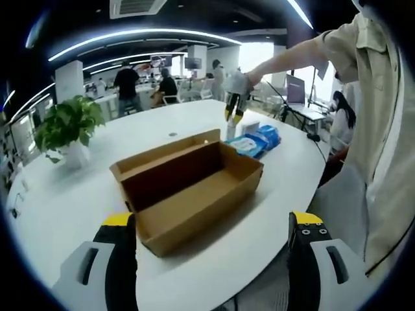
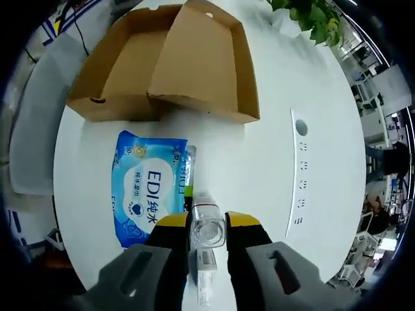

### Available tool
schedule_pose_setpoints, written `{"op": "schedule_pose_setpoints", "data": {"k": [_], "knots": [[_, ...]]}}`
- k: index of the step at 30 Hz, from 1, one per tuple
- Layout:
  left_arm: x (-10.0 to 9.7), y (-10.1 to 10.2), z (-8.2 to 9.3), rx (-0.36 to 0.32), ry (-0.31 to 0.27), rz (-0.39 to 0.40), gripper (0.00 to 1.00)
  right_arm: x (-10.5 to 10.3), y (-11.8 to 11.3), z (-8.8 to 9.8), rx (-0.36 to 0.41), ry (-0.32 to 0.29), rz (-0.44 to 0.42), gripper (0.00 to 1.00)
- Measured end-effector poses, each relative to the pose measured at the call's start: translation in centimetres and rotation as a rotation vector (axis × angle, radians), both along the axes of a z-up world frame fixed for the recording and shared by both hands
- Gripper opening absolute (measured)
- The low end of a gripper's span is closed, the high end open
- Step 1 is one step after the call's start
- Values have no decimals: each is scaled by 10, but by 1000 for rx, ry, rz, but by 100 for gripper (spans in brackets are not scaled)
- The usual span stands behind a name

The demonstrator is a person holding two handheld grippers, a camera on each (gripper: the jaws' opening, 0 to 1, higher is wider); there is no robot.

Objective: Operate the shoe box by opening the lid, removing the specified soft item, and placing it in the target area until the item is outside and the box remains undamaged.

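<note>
Right gripper (image 2: 207,228) clamps clear bottle (image 2: 207,223) beside wipes pack (image 2: 148,188), near open box (image 2: 172,61).

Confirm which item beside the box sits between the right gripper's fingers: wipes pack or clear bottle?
The clear bottle, upright between the right gripper fingers. The blue wipes pack lies flat beside it on the table.

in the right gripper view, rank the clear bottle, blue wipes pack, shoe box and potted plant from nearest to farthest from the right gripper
1. Clear bottle: between the right gripper fingers, on the white table.
2. Blue wipes pack: just left of the bottle.
3. Shoe box: open, beyond the pack.
4. Potted plant: at the far edge, upper right.
</note>
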State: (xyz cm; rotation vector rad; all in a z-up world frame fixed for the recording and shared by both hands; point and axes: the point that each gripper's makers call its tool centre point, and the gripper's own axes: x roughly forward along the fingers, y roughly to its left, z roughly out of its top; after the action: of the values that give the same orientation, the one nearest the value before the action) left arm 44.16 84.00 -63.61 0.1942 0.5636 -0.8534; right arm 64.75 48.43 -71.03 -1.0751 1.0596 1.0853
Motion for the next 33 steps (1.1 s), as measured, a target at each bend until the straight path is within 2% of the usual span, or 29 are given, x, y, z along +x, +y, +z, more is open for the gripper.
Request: {"op": "schedule_pose_setpoints", "data": {"k": [6,15,22,28,33], "knots": [[2,1,-1,-6,4,13,100,2,0,3,5,-13,-8,18],[9,14,-4,11,3,76,97,1,5,10,28,-28,-20,23],[16,22,-8,26,-11,118,83,0,15,21,67,-50,-41,24],[25,32,-10,38,-26,175,70,0,34,33,158,-65,-121,25],[34,40,-15,55,-19,221,64,1,49,40,223,-70,-199,24]]}}
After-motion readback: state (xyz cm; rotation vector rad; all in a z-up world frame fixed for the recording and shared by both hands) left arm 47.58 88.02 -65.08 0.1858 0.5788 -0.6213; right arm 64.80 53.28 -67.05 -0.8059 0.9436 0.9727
